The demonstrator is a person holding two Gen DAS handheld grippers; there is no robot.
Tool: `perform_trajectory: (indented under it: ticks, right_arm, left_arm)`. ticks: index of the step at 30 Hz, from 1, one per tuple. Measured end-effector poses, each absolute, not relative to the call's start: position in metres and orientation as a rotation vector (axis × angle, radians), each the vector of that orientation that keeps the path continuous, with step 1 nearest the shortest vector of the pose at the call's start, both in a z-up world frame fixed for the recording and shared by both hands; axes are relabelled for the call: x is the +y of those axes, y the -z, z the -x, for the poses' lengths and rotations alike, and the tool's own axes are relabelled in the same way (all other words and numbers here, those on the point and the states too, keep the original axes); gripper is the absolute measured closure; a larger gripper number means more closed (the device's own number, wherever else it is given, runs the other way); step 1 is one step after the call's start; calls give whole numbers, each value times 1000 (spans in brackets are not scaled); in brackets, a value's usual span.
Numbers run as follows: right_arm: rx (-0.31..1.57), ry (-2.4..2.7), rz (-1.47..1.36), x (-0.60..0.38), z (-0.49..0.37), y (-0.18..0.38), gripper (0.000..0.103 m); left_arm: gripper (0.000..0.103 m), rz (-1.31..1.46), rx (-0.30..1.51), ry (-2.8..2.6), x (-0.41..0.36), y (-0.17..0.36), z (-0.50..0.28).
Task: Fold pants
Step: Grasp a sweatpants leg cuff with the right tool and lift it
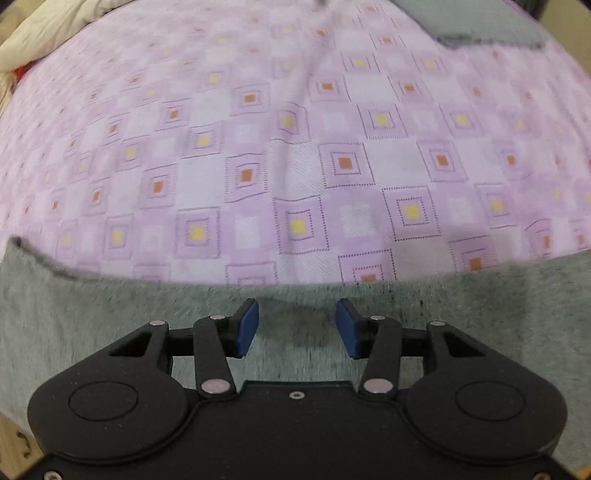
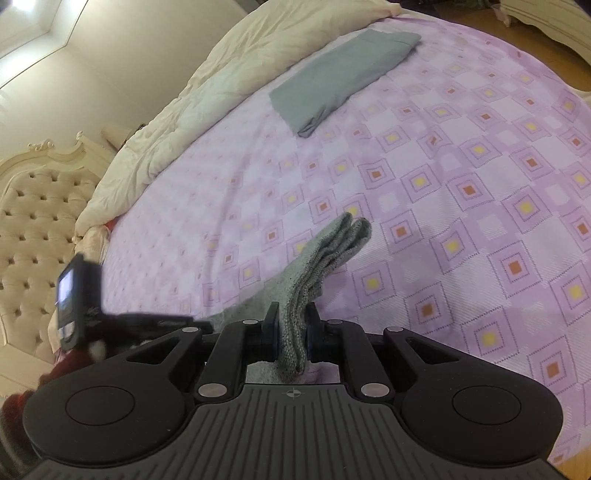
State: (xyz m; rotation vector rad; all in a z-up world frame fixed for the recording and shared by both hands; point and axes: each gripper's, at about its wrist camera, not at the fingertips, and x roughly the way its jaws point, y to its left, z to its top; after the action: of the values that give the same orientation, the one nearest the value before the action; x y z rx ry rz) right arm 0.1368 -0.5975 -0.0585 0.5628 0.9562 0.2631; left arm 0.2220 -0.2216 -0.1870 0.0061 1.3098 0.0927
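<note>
Both views are evenly and softly lit, with the brightest patch at a ceiling recess [image 2: 22, 22] in the upper left corner of the right wrist view; no glare is noted. Strong fisheye bending curves the bedspread [image 1: 295, 129] toward the edges. The left wrist view shows motion blur on the grey pants [image 1: 92, 325], with a soft shadow between the pads.

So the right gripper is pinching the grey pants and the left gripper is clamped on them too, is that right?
Not quite. The right gripper does pinch the grey pants, but the left gripper is open: the left wrist view shows its fingers apart above the fabric, gripping nothing.
</note>
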Motion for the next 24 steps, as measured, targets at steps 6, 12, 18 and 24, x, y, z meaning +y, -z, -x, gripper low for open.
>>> perform_trajectory:
  ticks: [6, 12, 18, 24]
  right_arm:
    - [954, -266, -557, -595, -138, 58, 91]
    - [964, -261, -533, -586, -135, 57, 91]
    - [946, -204, -504, -575, -131, 53, 91]
    - [915, -124, -440, -551, -122, 40, 91]
  left_arm:
    - [49, 29, 1359, -83, -217, 183, -164]
    - [49, -8, 1425, -66, -227, 201, -124]
    - [51, 7, 1421, -1, -226, 199, -124]
    - [50, 29, 1444, 167, -212, 203, -116]
